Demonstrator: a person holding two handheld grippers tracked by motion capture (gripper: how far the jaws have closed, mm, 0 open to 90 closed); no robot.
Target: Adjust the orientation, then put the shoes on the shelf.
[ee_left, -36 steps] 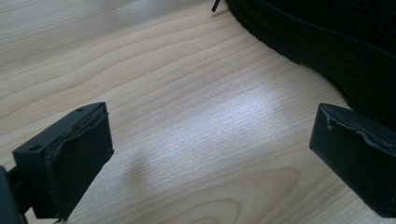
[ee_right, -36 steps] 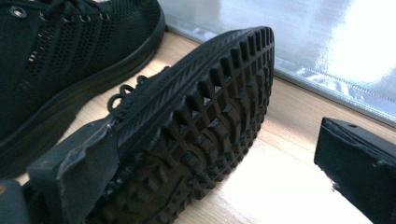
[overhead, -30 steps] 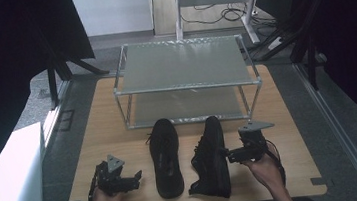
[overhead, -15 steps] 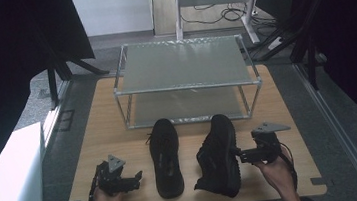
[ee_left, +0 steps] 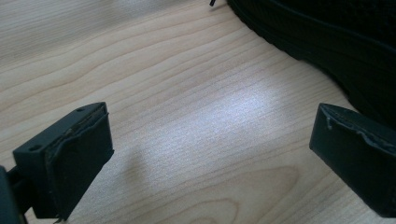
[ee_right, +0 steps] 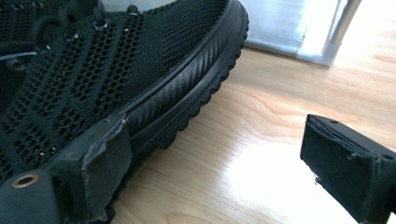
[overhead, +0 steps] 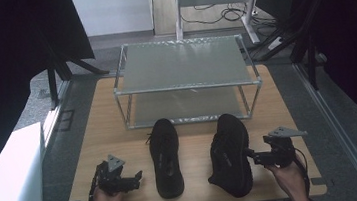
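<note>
Two black mesh shoes lie side by side on the wooden table (overhead: 191,142), toes toward the rack. My left gripper (overhead: 133,178) rests open just left of the left shoe (overhead: 165,157). In the left gripper view its jaws stand wide over bare wood (ee_left: 205,93), with the left shoe's sole (ee_left: 327,42) at the upper right. My right gripper (overhead: 254,157) is at the right side of the right shoe (overhead: 230,154). In the right gripper view it is open (ee_right: 219,154): one jaw lies against the right shoe's ribbed sole (ee_right: 187,93), the other stands free over wood.
A two-level metal rack (overhead: 183,65) with frosted shelves stands at the back of the table; its lower shelf (ee_right: 280,23) is just past the right shoe's toe. A white box (overhead: 9,183) sits on the floor to the left. Table edges run close by both hands.
The right shoe has shifted to the right, and my right gripper has moved right and a little nearer to the person alongside it. The left gripper and left shoe have stayed put.
</note>
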